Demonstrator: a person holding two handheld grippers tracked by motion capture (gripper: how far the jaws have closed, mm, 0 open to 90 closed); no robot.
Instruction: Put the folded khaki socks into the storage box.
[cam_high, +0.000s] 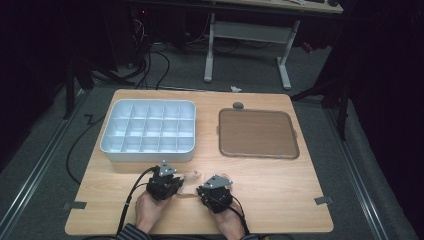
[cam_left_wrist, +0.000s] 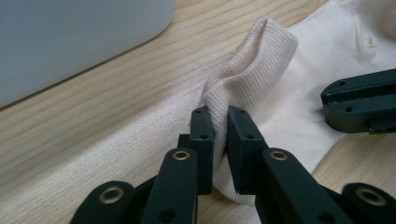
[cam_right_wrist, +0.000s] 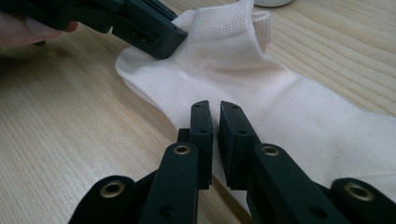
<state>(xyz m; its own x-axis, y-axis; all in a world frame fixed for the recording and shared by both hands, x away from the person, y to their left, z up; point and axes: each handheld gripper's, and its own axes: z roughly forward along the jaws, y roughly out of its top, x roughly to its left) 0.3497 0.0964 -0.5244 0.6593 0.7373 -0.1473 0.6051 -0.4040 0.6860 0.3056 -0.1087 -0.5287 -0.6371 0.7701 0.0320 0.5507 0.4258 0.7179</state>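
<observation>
A pale cream sock (cam_high: 192, 176) lies on the wooden table near its front edge, between my two grippers. My left gripper (cam_left_wrist: 219, 116) is shut on the sock's ribbed cuff (cam_left_wrist: 261, 65), and the fabric stands up in a fold between its pads. My right gripper (cam_right_wrist: 214, 112) is shut on the sock's (cam_right_wrist: 243, 70) near edge, further along the foot part. In the high view the left gripper (cam_high: 177, 182) and the right gripper (cam_high: 203, 186) sit close together, each held by a hand. The right gripper's jaws (cam_left_wrist: 359, 100) show at the right of the left gripper view.
A white tray (cam_high: 150, 156) with several empty compartments stands at the back left of the table. A flat brown tray (cam_high: 257, 133) lies at the back right. Cables trail off the table's front left. A white desk frame (cam_high: 247, 35) stands beyond the table.
</observation>
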